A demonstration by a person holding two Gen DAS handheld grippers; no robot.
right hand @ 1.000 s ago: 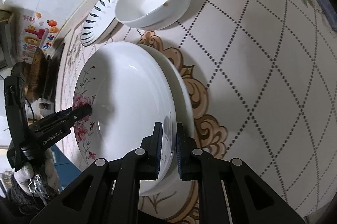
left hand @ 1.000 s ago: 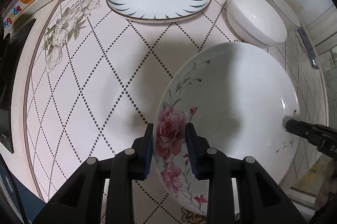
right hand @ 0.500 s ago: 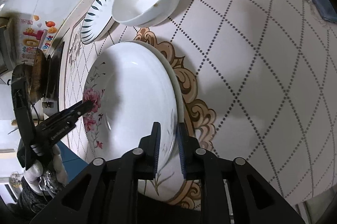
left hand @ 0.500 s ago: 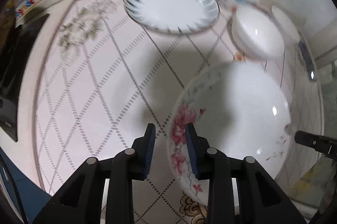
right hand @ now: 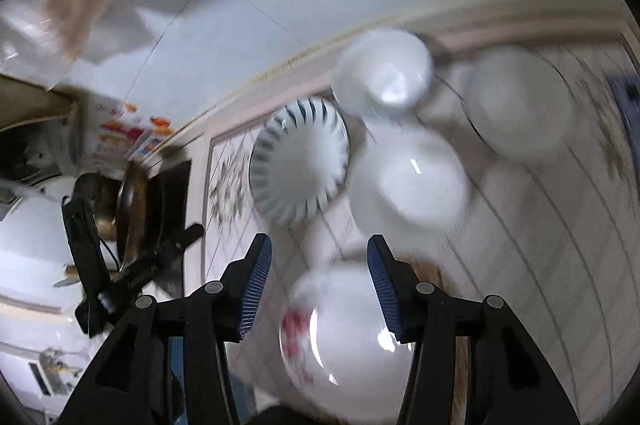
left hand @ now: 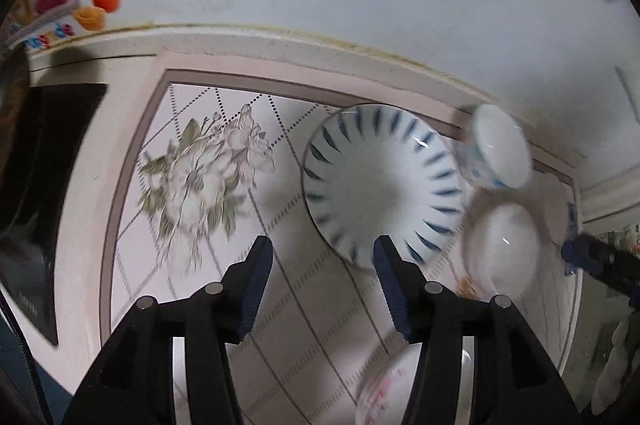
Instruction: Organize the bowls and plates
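Hovering over the patterned counter (left hand: pixel 304 345), I hold both my left gripper (left hand: pixel 323 285) and right gripper (right hand: pixel 316 281) spread wide, gripping nothing. Below my right one lies the floral plate (right hand: pixel 344 341); the blue-striped plate (left hand: pixel 380 185) sits beyond, beside white bowls (right hand: pixel 408 181).

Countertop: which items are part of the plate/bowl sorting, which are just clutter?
Job: blue-striped plate, dotted bowl, white bowl, second white bowl, floral plate.
Clutter: fruit stickers, black stovetop, pan.
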